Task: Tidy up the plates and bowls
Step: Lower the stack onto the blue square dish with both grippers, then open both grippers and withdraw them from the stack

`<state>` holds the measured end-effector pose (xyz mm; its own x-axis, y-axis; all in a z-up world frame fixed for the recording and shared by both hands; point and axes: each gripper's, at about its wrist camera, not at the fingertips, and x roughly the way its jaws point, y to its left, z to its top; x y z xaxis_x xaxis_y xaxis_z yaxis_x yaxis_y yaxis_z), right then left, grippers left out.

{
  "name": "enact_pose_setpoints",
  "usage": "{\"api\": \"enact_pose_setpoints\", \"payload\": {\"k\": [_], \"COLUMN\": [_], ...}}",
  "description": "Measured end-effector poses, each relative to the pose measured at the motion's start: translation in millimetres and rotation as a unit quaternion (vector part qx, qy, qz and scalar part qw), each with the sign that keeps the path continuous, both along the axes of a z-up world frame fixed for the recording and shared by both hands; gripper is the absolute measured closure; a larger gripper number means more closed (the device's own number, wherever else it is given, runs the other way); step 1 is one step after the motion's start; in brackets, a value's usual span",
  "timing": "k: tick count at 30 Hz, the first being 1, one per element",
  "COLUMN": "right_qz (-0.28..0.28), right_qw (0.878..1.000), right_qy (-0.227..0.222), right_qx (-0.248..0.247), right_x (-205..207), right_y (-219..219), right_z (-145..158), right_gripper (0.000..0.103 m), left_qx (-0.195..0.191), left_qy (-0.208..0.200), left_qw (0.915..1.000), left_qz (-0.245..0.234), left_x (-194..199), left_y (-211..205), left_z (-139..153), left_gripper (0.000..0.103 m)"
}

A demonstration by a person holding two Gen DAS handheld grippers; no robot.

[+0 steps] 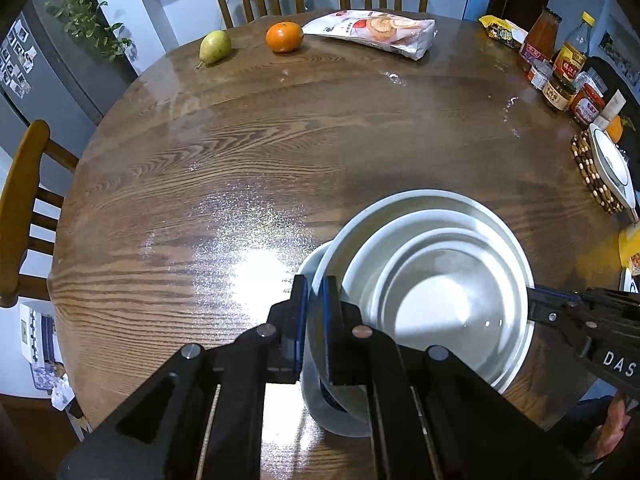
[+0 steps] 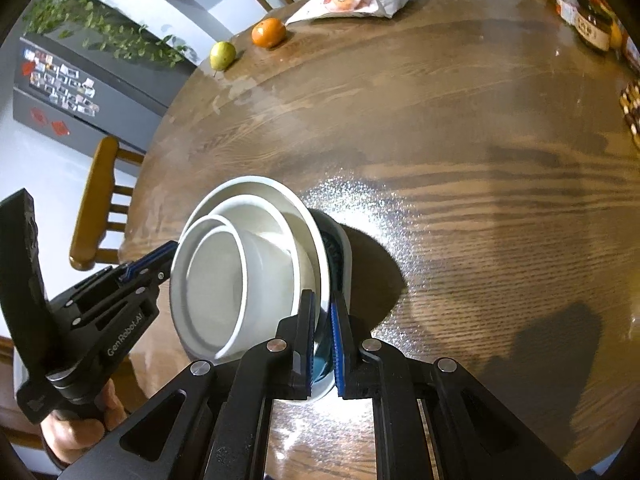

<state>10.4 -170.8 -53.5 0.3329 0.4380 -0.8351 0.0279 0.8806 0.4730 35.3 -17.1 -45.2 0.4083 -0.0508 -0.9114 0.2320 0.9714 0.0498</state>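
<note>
A nested stack of white dishes hangs between both grippers: a large white plate [image 1: 420, 202] [image 2: 256, 183] holding two smaller white bowls [image 1: 440, 300] [image 2: 216, 280]. My left gripper [image 1: 316, 300] [image 2: 168, 262] is shut on the plate's left rim. My right gripper [image 2: 323, 320] [image 1: 534, 308] is shut on the opposite rim. Under the stack, a grey bowl with a dark blue inside [image 1: 316, 408] [image 2: 344, 256] stands on the wooden table [image 1: 200, 160]. I cannot tell whether the stack touches it.
At the far edge lie a pear [image 1: 215, 47], an orange [image 1: 284, 37] and a snack bag [image 1: 376, 32]. Jars and bottles [image 1: 568, 76] crowd the right edge, beside a white plate on a beaded trivet [image 1: 612, 168]. Wooden chairs [image 1: 24, 208] ring the table.
</note>
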Motion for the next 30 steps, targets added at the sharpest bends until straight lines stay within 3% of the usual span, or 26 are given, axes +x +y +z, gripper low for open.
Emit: {"api": "enact_pose_setpoints", "payload": {"k": [6, 11, 13, 17, 19, 24, 30], "right_qz": [0.005, -0.004, -0.008, 0.001, 0.015, 0.033, 0.047], "right_qw": [0.998, 0.993, 0.991, 0.989, 0.988, 0.987, 0.986], "right_qy": [-0.03, -0.069, -0.09, -0.111, -0.117, -0.119, -0.118], "right_qx": [-0.051, -0.096, -0.101, -0.101, -0.101, -0.1, -0.106], "right_x": [0.0, -2.7, -5.6, -13.4, -20.9, -37.8, -51.5], "right_y": [3.2, 4.3, 2.1, 2.7, 6.0, 12.8, 17.5], "right_z": [7.1, 18.9, 28.0, 43.6, 48.0, 49.8, 48.5], "right_gripper": [0.092, 0.091, 0.085, 0.062, 0.056, 0.053, 0.053], "left_qx": [-0.015, -0.011, -0.016, -0.014, -0.016, -0.014, -0.008], "left_qy": [-0.007, -0.035, -0.043, -0.063, -0.07, -0.086, -0.08], "left_qw": [0.9997, 0.9988, 0.9983, 0.9971, 0.9966, 0.9947, 0.995], "left_qz": [0.016, 0.032, 0.036, 0.04, 0.041, 0.056, 0.06], "left_x": [-0.4, -6.3, -9.7, -21.2, -27.3, -42.6, -55.5], "left_y": [5.4, 12.8, 16.3, 18.4, 19.7, 26.0, 26.4], "left_z": [-0.8, 6.6, 11.7, 23.2, 28.0, 40.7, 44.1], "left_gripper": [0.09, 0.06, 0.042, 0.024, 0.01, 0.001, 0.001]}}
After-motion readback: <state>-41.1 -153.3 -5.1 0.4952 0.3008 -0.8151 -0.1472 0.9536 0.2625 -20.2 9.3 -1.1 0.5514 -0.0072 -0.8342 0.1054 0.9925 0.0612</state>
